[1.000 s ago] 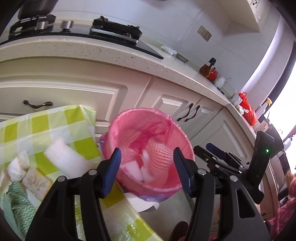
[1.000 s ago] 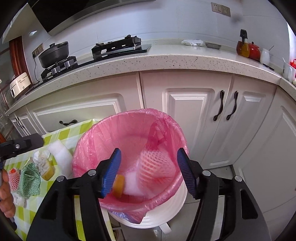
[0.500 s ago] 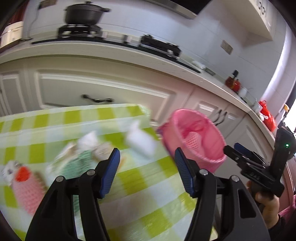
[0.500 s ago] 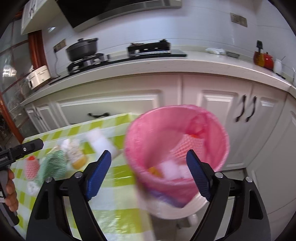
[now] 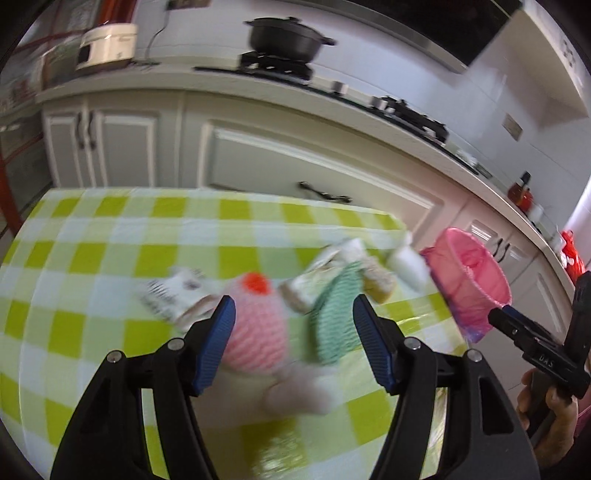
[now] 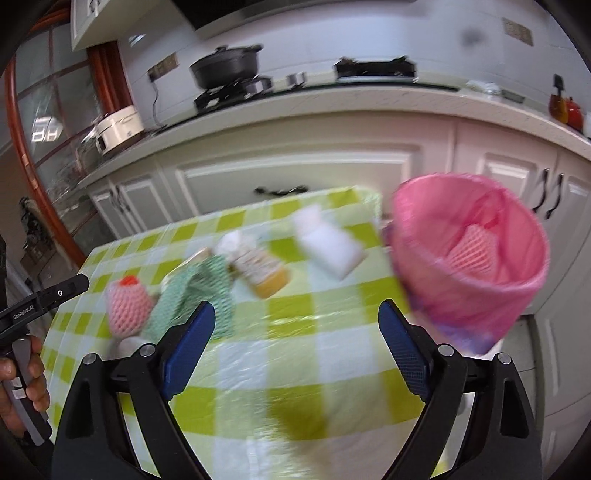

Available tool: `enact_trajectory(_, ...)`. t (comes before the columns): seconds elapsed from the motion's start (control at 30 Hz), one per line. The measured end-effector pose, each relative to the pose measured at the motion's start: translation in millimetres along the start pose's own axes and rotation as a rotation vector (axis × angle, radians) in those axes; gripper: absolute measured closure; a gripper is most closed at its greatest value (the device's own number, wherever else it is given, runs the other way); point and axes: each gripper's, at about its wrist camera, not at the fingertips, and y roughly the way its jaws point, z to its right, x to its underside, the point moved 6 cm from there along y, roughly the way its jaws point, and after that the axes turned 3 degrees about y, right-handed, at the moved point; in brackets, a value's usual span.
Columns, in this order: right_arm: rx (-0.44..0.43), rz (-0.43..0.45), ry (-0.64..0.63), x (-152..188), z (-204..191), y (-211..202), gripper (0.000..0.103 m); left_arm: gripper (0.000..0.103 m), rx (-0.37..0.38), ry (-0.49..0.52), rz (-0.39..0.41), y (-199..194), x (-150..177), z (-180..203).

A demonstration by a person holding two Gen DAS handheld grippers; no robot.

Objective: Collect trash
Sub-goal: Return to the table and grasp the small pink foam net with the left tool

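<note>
Trash lies on the green checked tablecloth (image 5: 110, 240): a pink foam net with a red top (image 5: 256, 325), a green mesh net (image 5: 338, 317), a small yellow bottle (image 6: 264, 269), a white foam piece (image 6: 328, 245), crumpled paper (image 5: 173, 295) and a white wad (image 5: 303, 387). The bin with a pink liner (image 6: 469, 266) stands off the table's right edge and holds a pink foam net (image 6: 474, 251). My left gripper (image 5: 293, 347) is open and empty above the pink net. My right gripper (image 6: 295, 350) is open and empty over the table.
White kitchen cabinets (image 6: 295, 173) run behind the table under a counter with a black pot (image 5: 284, 33) on a stove and a rice cooker (image 6: 118, 127). The right gripper's body (image 5: 539, 354) shows in the left view, the left gripper's body (image 6: 40, 299) in the right view.
Both grippers have swung left, away from over the bin to above the table. Both stay open and empty; the right one has opened wider.
</note>
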Motion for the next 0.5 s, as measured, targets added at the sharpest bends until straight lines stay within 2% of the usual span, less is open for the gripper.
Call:
enact_trajectory(0.27, -0.043, -0.062, -0.049, 20, -55, 25, 0.018, 0.040, 0.002, -0.059, -0.034, -1, 21, -42)
enact_trajectory(0.5, -0.059, -0.074, -0.064, 18, -67, 34, 0.018, 0.040, 0.027, -0.059, -0.049, 12, 23, -35)
